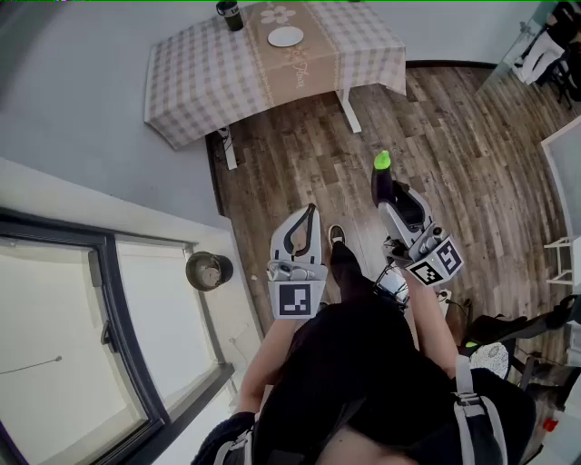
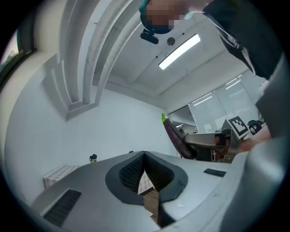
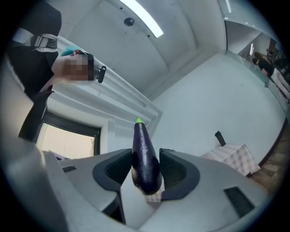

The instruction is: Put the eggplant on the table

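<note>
A dark purple eggplant (image 1: 382, 182) with a green stem end sticks up and forward out of my right gripper (image 1: 391, 196), whose jaws are shut on its lower half. In the right gripper view the eggplant (image 3: 144, 156) stands between the two pads. From the left gripper view the eggplant (image 2: 172, 136) shows off to the right. My left gripper (image 1: 312, 210) is held beside it over the wooden floor, tips together and nothing in them. The table (image 1: 204, 86) with a checked cloth stands ahead, well away from both grippers.
On the table are a white plate (image 1: 286, 36) and a dark bottle (image 1: 230, 14). A round bin (image 1: 209, 271) sits by the wall near a large window (image 1: 82, 327). White shelving (image 1: 565, 263) stands at the right. Wooden floor (image 1: 300, 154) lies between me and the table.
</note>
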